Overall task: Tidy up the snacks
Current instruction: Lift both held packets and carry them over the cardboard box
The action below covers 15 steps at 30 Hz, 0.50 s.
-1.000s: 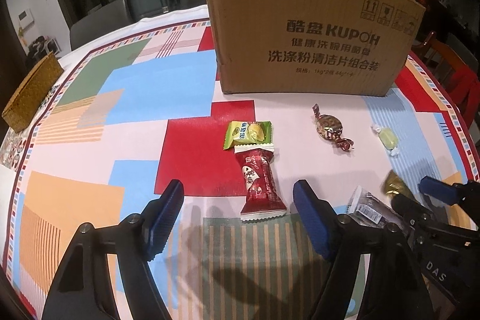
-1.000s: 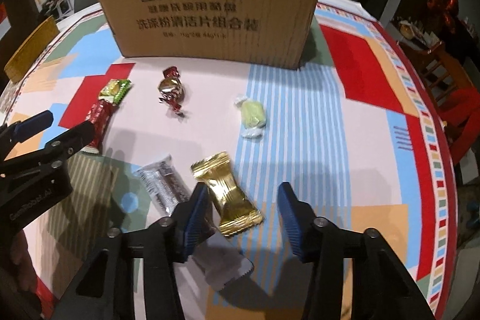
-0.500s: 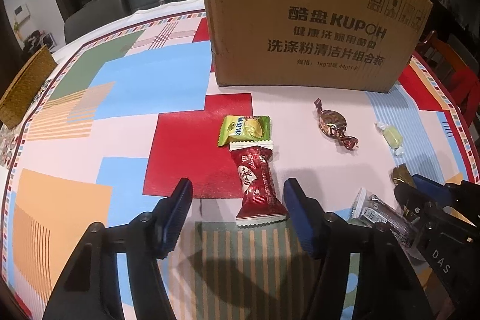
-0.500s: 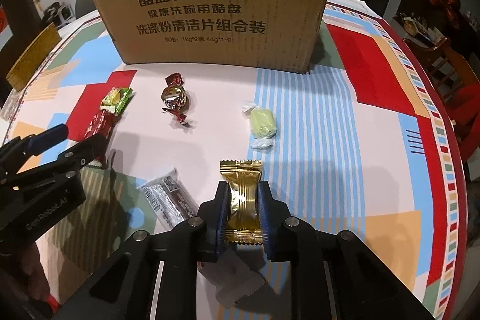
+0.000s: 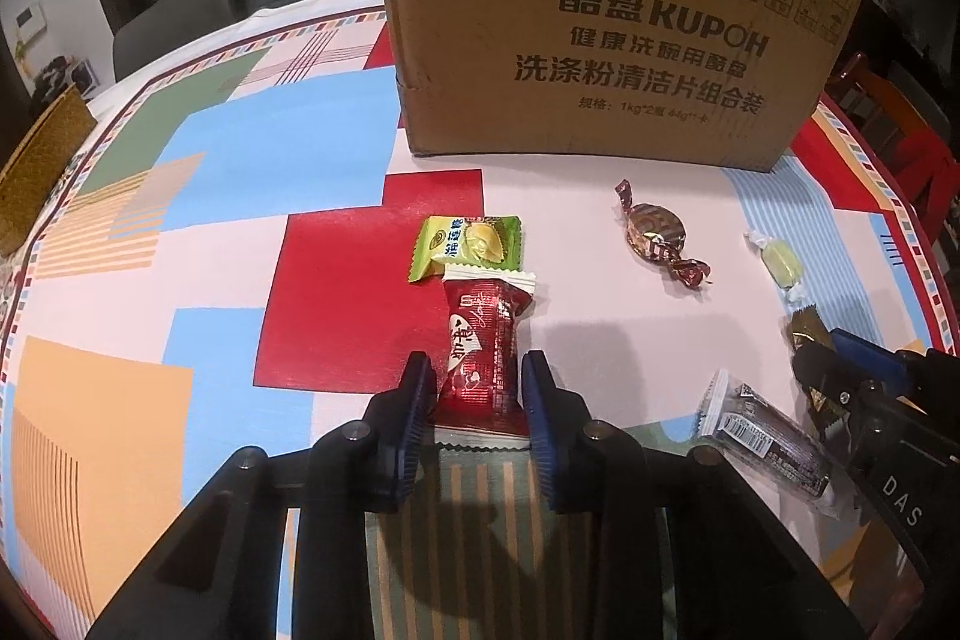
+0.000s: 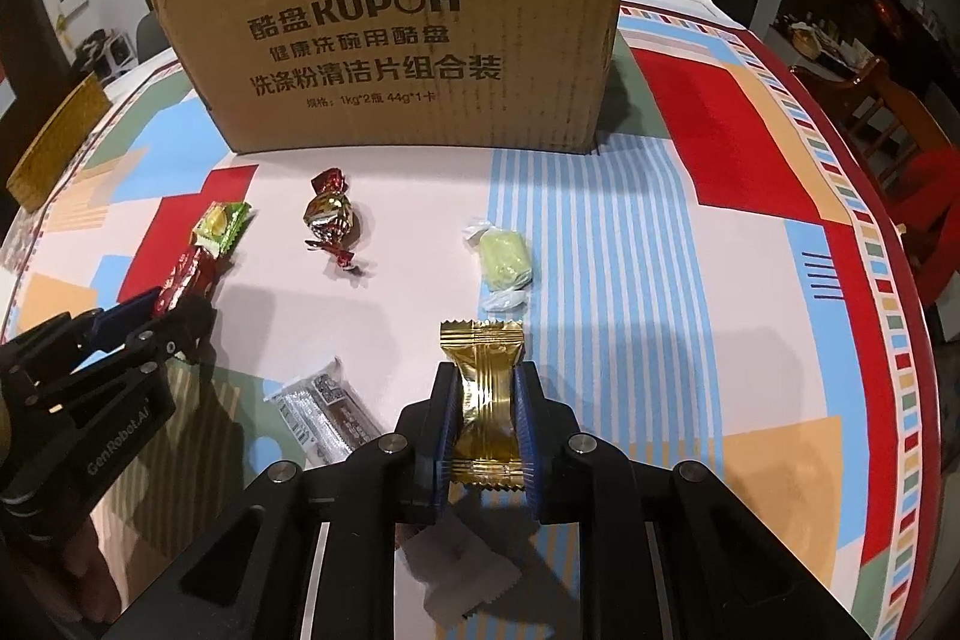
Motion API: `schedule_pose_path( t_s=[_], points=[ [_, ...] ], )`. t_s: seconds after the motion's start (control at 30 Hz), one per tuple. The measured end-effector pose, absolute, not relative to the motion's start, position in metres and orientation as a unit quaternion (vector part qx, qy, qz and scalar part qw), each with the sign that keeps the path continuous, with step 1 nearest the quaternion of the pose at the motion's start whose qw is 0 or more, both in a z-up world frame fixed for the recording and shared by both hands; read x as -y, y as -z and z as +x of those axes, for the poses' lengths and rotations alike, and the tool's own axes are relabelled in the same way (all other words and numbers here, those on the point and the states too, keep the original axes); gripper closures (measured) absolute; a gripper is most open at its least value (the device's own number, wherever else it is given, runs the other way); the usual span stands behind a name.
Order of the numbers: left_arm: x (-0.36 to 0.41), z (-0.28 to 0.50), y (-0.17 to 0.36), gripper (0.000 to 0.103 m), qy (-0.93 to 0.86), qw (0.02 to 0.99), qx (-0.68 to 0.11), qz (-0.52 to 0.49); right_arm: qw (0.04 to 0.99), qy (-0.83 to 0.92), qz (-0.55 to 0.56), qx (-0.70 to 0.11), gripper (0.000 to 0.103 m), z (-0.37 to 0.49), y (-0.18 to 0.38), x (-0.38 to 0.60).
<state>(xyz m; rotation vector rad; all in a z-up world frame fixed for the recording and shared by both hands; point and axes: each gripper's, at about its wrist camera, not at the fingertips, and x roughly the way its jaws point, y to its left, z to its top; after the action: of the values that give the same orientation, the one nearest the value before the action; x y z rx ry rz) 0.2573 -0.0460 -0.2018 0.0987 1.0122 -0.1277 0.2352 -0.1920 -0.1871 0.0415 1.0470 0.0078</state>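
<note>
Two claws were at work over a worktop (image 5: pixel 336 142) covered with a cloth of red, blue, orange and green blocks. The left claw (image 5: pixel 478 409) had a red snack packet (image 5: pixel 480 358) between its blue pads; its jaws were closing, and the pads stood against the packet's lower sides while the packet lay flat on the cloth. A green snack packet (image 5: pixel 465 247) lay just beyond the red one, touching its far crimped end. The right claw (image 6: pixel 486 421) was pinched tight on a gold snack packet (image 6: pixel 483 388), whose far end stuck out past the fingertips. To the left of that claw, in the right wrist view, lay a silver-and-brown bar (image 6: pixel 324 415), flat on the cloth. Farther back sat a twist-wrapped foil candy (image 6: pixel 329 220) and a pale green candy in clear wrap (image 6: pixel 503 259), well apart from each other. A cardboard box (image 6: pixel 408 40) printed with "KUPOH" stood upright at the far side, behind all the snacks. A white crimped wrapper (image 6: pixel 462 574) lay under the right claw's frame, partly hidden. A woven yellow item (image 5: pixel 36 172) rested at the far left edge.
</note>
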Motion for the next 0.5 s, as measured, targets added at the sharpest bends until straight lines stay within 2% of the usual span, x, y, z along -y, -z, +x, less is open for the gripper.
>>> schedule_pose_path(
  t_s=[0.5],
  points=[
    [0.045, 0.253, 0.193, 0.076, 0.065, 0.876, -0.476, 0.042, 0.873, -0.001, 0.026, -0.488, 0.083, 0.236, 0.175, 0.194]
  ],
)
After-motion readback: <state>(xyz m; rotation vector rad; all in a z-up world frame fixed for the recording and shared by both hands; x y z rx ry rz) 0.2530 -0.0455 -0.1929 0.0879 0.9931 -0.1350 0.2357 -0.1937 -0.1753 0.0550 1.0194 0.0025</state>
